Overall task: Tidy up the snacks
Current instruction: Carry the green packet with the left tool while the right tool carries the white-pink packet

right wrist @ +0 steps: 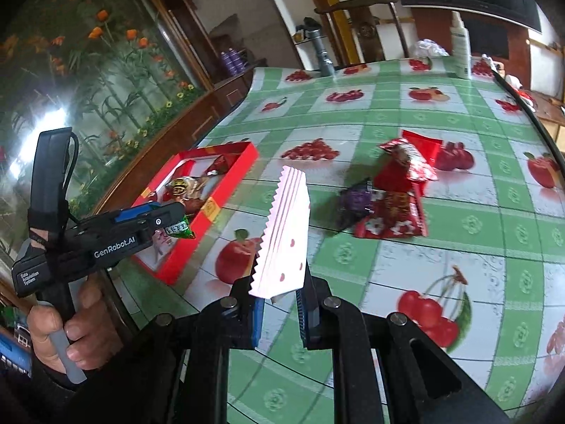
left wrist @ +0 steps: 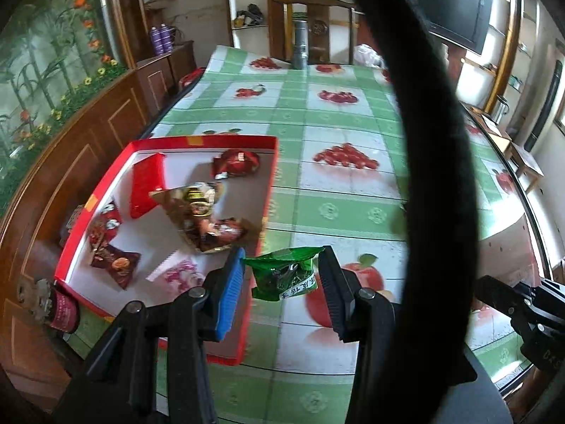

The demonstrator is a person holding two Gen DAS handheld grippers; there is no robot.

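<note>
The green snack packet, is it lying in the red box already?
No, the green snack packet is held in the left gripper, beside the red box.

The tablecloth is a green-and-white check printed with red cherries and apples; the box at its nine o'clock edge has red walls and a white floor; the packet between black fingers is glossy green; the sachet is pale pink with red dots; loose wrappers at two o'clock are red, one purple.
</note>
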